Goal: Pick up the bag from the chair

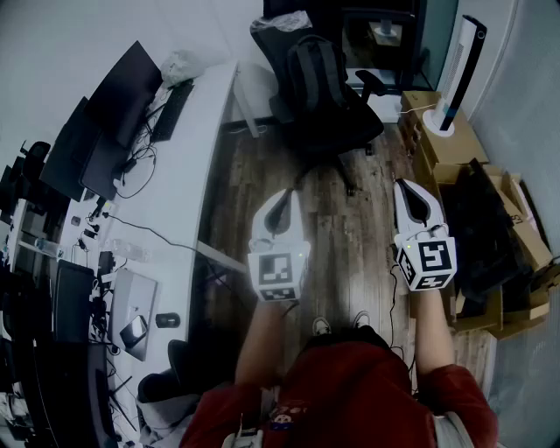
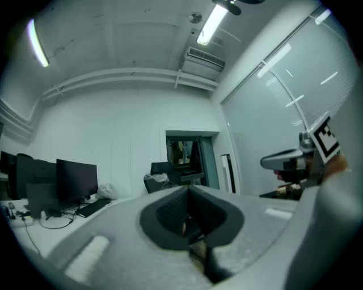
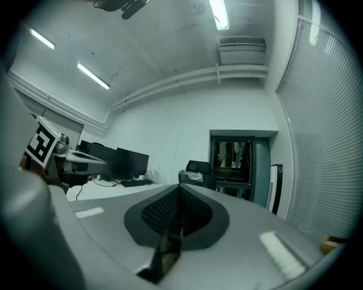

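A dark backpack (image 1: 317, 72) stands upright on the seat of a black office chair (image 1: 346, 122) at the far side of the wooden floor. A pale crumpled thing (image 1: 289, 19) lies on top of the chair's back. My left gripper (image 1: 282, 196) and right gripper (image 1: 406, 185) are held out side by side well short of the chair, both pointing toward it. Each is shut with nothing between its jaws. The left gripper view shows the chair (image 2: 161, 170) small and far off, and so does the right gripper view (image 3: 195, 167).
A long white desk (image 1: 206, 140) with monitors, a keyboard and cables runs along the left. Cardboard boxes (image 1: 446, 140) and a white tower unit (image 1: 459, 70) line the right wall. Bare wooden floor (image 1: 341, 236) lies between me and the chair.
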Action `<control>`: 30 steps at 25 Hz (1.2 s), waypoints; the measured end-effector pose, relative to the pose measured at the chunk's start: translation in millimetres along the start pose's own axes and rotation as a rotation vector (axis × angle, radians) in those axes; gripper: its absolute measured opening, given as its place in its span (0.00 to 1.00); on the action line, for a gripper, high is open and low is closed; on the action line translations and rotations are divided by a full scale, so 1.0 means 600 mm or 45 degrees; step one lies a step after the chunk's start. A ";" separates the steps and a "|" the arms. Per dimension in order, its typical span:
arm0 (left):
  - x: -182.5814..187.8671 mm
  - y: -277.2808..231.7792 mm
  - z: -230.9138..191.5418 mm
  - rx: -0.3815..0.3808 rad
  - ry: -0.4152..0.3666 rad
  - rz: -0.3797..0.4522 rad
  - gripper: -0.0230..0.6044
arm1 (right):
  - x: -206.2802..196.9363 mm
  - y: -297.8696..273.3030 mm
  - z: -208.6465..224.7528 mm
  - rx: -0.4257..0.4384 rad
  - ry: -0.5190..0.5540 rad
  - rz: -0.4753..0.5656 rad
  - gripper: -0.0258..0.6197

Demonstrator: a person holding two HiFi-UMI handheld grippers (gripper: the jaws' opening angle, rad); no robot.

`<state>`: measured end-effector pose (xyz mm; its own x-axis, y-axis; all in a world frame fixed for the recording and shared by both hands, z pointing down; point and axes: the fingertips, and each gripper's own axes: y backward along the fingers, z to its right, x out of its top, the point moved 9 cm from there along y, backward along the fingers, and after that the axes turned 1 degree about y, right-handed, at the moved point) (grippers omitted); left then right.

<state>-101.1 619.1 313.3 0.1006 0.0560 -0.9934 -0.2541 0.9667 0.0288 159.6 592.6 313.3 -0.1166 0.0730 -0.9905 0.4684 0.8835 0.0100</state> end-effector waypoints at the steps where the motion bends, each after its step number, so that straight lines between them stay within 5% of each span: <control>1: -0.001 0.002 -0.006 -0.004 -0.005 -0.007 0.03 | 0.000 -0.003 -0.006 -0.001 0.000 -0.002 0.04; 17: -0.021 0.005 -0.062 -0.062 -0.002 0.023 0.03 | 0.002 -0.029 -0.084 -0.045 -0.014 0.032 0.04; 30: -0.038 -0.038 -0.068 -0.076 -0.062 -0.039 0.03 | -0.024 -0.073 -0.065 -0.043 -0.047 0.013 0.04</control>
<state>-136.9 585.4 330.6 0.1553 0.0399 -0.9871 -0.3071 0.9516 -0.0099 106.7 570.6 332.3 -0.0793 0.0659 -0.9947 0.4393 0.8980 0.0245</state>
